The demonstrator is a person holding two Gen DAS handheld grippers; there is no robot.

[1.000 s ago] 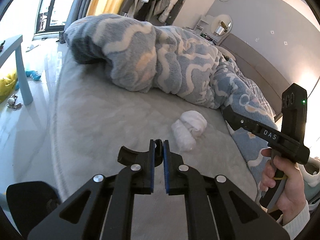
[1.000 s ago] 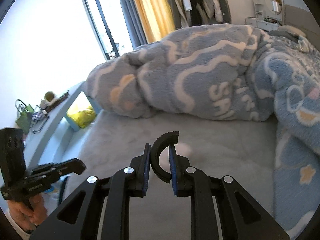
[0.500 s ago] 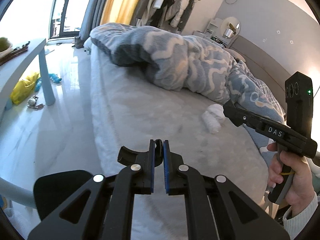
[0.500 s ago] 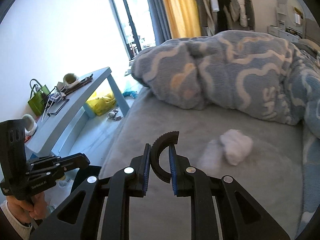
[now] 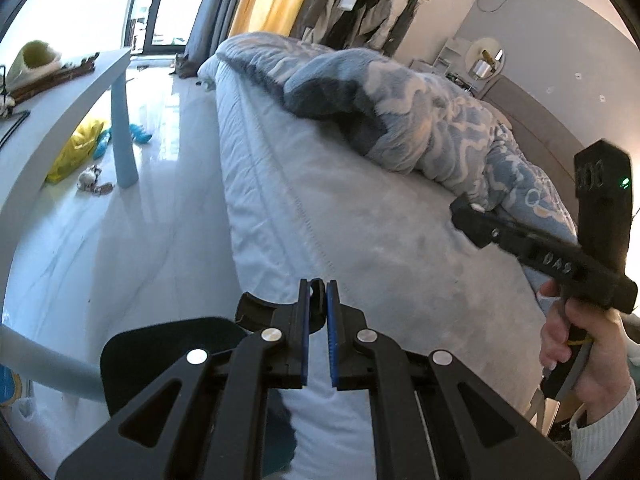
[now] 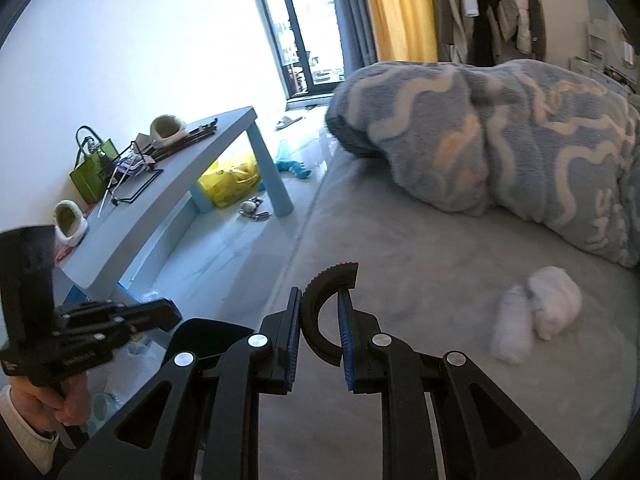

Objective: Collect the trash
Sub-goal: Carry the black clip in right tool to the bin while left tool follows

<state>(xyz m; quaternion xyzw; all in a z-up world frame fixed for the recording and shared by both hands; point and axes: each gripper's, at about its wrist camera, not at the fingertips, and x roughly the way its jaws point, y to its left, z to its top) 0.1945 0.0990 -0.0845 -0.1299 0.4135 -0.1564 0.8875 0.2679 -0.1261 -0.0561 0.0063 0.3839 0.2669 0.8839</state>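
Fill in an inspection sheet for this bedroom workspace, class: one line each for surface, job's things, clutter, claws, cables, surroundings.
Surface: grey bed, blue patterned blanket bunched at its far side.
Job's things: white crumpled tissues lying on the bed.
Clutter: yellow bag and small toys under the blue table; slippers and green bag on it.
Claws: left claw shut; right claw open, both gripping nothing.
Cables: nothing seen.
Surroundings: window, yellow curtain, hanging clothes.

Blue-and-cream fleece blanket [image 6: 520, 148] heaped on grey bed [image 6: 420, 272], pale-blue table [image 6: 168, 184] beside — green bag [image 6: 91, 174] on top
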